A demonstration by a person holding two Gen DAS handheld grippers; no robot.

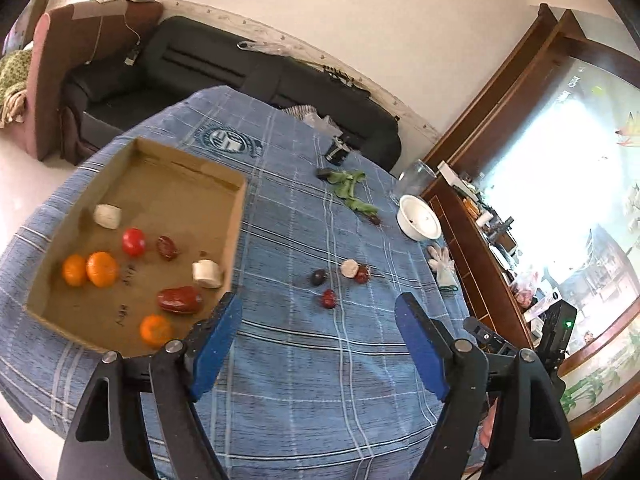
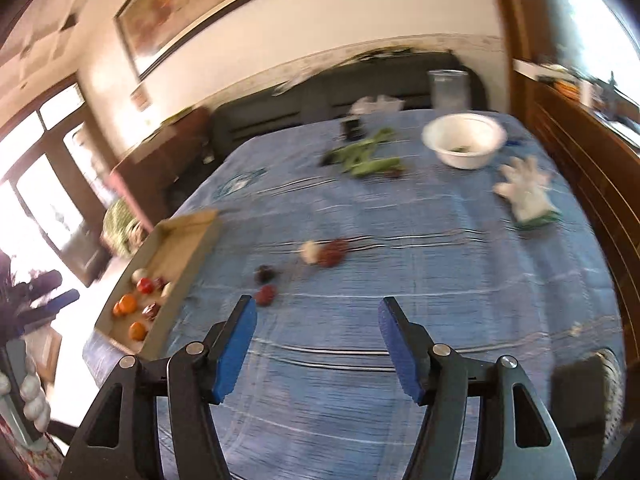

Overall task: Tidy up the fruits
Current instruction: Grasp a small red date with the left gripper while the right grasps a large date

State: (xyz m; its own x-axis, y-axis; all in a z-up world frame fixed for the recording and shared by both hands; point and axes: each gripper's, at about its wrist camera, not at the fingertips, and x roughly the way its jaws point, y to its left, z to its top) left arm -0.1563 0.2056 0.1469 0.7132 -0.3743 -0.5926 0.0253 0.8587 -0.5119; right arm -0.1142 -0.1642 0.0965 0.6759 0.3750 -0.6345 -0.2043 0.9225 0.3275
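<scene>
At far left the cardboard box (image 1: pixel 224 184) on the tabletop (image 1: pixel 304 380) holds most fruit. Four loose fruits (image 1: pixel 340 280) lie on the cloth just ahead of the left tongs (image 1: pixel 318 344) and right tongs (image 2: pixel 318 344). Both stand wide and empty, with open cloth all around for reaching.

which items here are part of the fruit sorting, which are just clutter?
Job:
- shallow brown cardboard box holding sorted fruit
- four small loose fruit pieces on the blue cloth

Clutter:
- white round bowl
- white glove
- green leafy scraps
- clear glass jar
</scene>
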